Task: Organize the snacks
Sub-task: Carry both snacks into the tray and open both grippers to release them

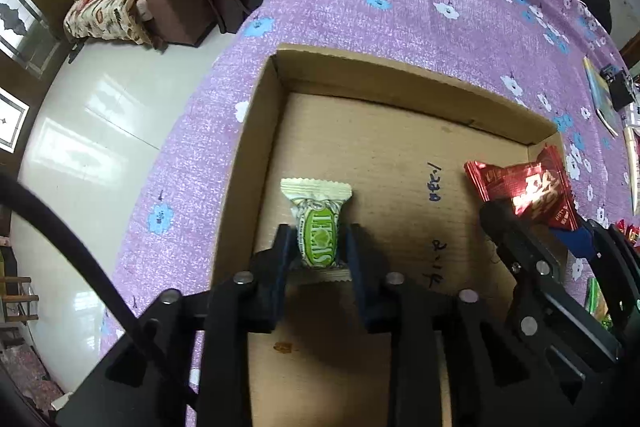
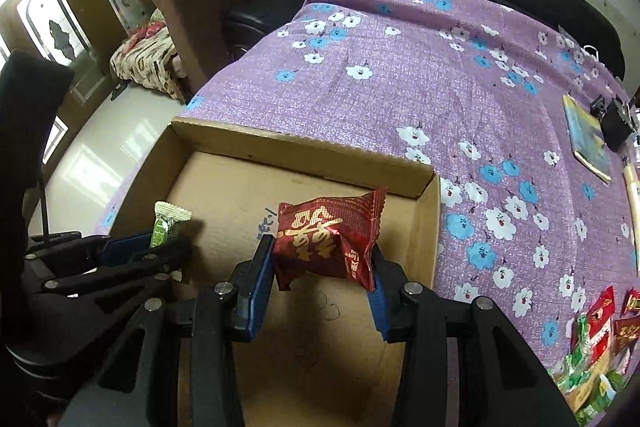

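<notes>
Black linkage bars are filling the bottom of both views. At lower centre of the left wrist view, the left gripper (image 1: pixel 316 251) is being held over the cardboard box (image 1: pixel 256 131), its jaws parted around a green-and-white candy (image 1: pixel 318 227) that appears to be lying on the box floor; whether the pads are touching it cannot be told. In the right wrist view, a red snack packet (image 2: pixel 328 247) is being pinched by the right gripper (image 2: pixel 324 267) above the box. Both sweets are probably best released low, well apart. More loose snacks (image 2: pixel 592 347) are being left at lower right on the purple floral cloth (image 2: pixel 440 87); nothing is blocking the box.
</notes>
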Tool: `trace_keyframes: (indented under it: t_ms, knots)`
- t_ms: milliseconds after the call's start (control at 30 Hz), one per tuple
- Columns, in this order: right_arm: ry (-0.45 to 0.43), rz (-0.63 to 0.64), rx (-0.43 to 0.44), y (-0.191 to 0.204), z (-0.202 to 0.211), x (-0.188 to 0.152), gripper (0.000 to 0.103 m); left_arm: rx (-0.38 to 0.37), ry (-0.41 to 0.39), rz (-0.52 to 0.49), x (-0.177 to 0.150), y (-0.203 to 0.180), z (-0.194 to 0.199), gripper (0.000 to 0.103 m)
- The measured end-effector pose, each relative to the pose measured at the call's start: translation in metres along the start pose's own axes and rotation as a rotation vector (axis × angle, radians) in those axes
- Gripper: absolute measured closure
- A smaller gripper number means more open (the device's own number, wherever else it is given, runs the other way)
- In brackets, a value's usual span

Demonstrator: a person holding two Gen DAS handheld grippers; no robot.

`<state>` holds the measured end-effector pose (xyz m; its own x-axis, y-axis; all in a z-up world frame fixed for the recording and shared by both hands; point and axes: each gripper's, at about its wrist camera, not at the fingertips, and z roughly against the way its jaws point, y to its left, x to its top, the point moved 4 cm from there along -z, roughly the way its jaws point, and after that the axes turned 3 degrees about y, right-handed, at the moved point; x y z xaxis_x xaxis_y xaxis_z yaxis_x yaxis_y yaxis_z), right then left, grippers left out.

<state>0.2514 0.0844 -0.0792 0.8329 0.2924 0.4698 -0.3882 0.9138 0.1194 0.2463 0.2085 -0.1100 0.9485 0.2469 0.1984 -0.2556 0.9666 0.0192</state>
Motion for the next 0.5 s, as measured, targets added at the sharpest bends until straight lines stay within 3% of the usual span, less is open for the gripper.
trace_keyframes:
  t_ms: [100, 500]
  knots:
    - [-0.001, -0.001, -0.018, -0.003, 0.003, 0.000, 0.059, 0.006, 0.000, -0.005, 0.001, 0.001, -0.003, 0.054]
    - [-0.077, -0.110, 0.041, -0.030, 0.049, -0.015, 0.048, -0.003, -0.064, -0.009, -0.010, -0.004, 0.024, 0.034]
